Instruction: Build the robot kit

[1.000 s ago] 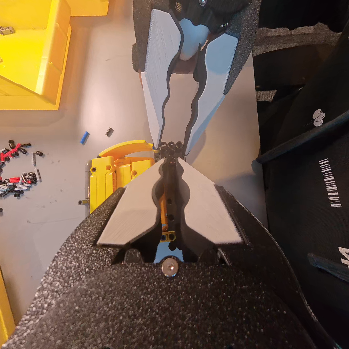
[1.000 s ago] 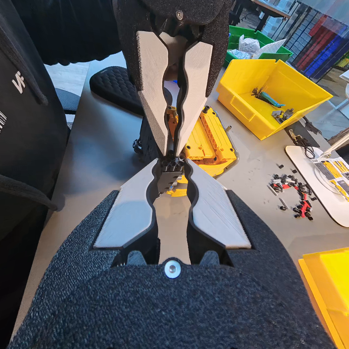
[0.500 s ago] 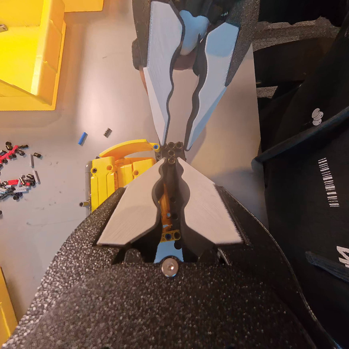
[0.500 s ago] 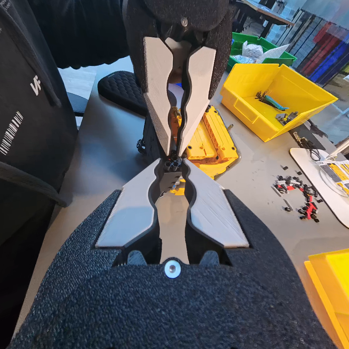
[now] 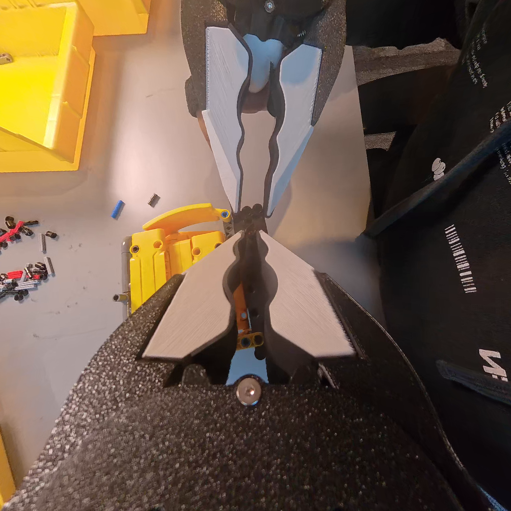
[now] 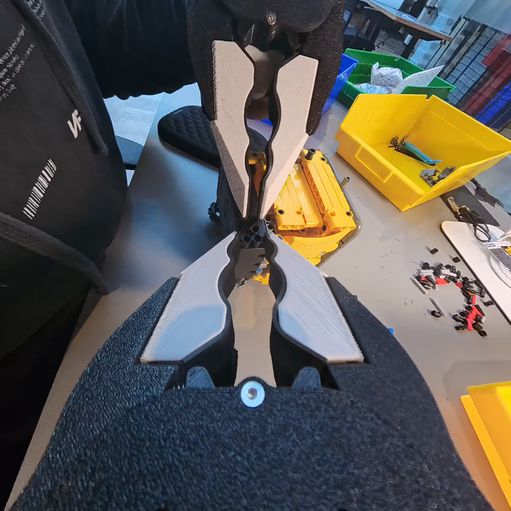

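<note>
A yellow and black brick model (image 5: 154,262) lies on the grey table; it also shows in the right wrist view (image 6: 309,199). My left gripper (image 5: 250,232) is shut on the model's black upright beam (image 5: 253,298), next to an orange part. My right gripper (image 6: 251,235) is shut on a small black connector piece with round holes (image 6: 250,260). The two grippers meet tip to tip. The black piece (image 5: 251,213) touches the top of the beam. In the right wrist view the left gripper (image 6: 251,215) comes down from above.
Yellow bins stand at far left (image 5: 33,96) and at right (image 6: 414,149), with another at the near right (image 6: 492,431). Loose black, red and grey pins (image 6: 456,290) lie on the table. A blue pin (image 5: 117,208) lies nearby. A person in a black hoodie (image 6: 55,138) sits close. Both grippers' tips are roughly 20 cm from the blue pin (image 5: 117,208).
Both grippers stay shut and tip to tip. The right gripper has turned the black piece a little against the beam. The views have shifted slightly.
</note>
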